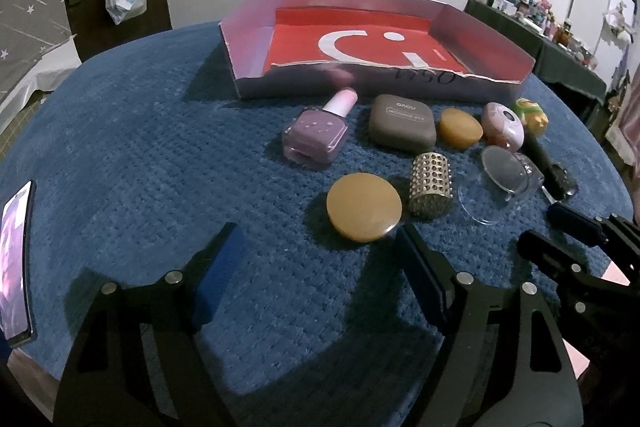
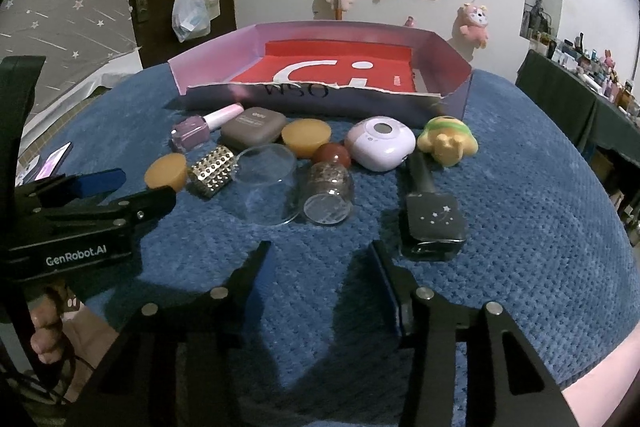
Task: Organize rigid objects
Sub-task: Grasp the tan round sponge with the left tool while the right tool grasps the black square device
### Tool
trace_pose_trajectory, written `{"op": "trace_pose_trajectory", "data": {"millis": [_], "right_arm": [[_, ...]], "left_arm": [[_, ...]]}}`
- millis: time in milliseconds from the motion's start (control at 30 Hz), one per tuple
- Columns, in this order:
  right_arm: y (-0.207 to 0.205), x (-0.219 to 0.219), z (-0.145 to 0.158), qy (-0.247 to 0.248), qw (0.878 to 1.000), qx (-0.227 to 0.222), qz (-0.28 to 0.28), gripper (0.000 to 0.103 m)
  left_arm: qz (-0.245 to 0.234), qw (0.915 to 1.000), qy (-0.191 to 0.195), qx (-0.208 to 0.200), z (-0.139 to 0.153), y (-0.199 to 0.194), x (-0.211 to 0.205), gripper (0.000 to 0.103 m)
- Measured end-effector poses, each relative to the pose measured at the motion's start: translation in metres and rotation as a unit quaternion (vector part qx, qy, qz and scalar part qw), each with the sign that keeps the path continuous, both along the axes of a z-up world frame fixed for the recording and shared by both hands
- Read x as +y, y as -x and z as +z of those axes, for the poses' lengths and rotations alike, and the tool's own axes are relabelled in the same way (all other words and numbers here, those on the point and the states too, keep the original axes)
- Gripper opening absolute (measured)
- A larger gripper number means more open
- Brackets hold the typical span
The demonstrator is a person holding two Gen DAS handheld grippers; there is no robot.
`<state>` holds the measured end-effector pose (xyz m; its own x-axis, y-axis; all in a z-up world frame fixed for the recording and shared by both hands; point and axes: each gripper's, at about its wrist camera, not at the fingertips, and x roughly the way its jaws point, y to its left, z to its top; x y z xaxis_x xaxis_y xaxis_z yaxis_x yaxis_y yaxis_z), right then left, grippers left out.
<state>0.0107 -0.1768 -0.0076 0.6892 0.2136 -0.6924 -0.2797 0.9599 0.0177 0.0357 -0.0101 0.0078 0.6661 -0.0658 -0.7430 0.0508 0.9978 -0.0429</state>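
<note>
Small rigid objects lie on a blue cloth before a shallow box point(image 1: 248, 39) with a red floor. Among them are a purple nail-polish bottle point(image 1: 316, 135), a grey case point(image 1: 402, 123), a yellow disc point(image 1: 364, 213), a studded gold cylinder point(image 1: 430, 185) and a clear dish point(image 1: 502, 175). My left gripper point(image 1: 317, 233) stands open just short of the yellow disc, holding nothing. My right gripper point(image 2: 320, 247) is open and empty, below a small glass jar point(image 2: 328, 195) and left of a dark nail-polish bottle point(image 2: 432, 223). A lilac device point(image 2: 380, 143) and a yellow-green toy point(image 2: 448, 141) lie further back.
A phone point(image 1: 16, 263) lies at the cloth's left edge. The box point(image 2: 320, 103) holds nothing but its red liner. A second amber disc point(image 2: 306, 137) sits by the grey case point(image 2: 252, 131). A dark shelf of bottles point(image 2: 580, 75) stands at the right. Bare cloth spreads left of the objects.
</note>
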Motion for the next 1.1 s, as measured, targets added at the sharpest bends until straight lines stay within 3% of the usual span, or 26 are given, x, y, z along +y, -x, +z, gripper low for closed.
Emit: {"op": "trace_pose_trajectory", "data": {"millis": [867, 1100], "right_arm": [[0.0, -0.041, 0.01, -0.018, 0.999, 0.01, -0.046, 0.048], [-0.014, -0.065, 0.017, 0.015, 0.996, -0.031, -0.08, 0.054]], "left_arm": [[-0.012, 0.9999, -0.002, 0.001, 0.0, -0.015, -0.015, 0.078], [-0.012, 0.9999, -0.004, -0.001, -0.001, -0.018, -0.015, 0.078]]}}
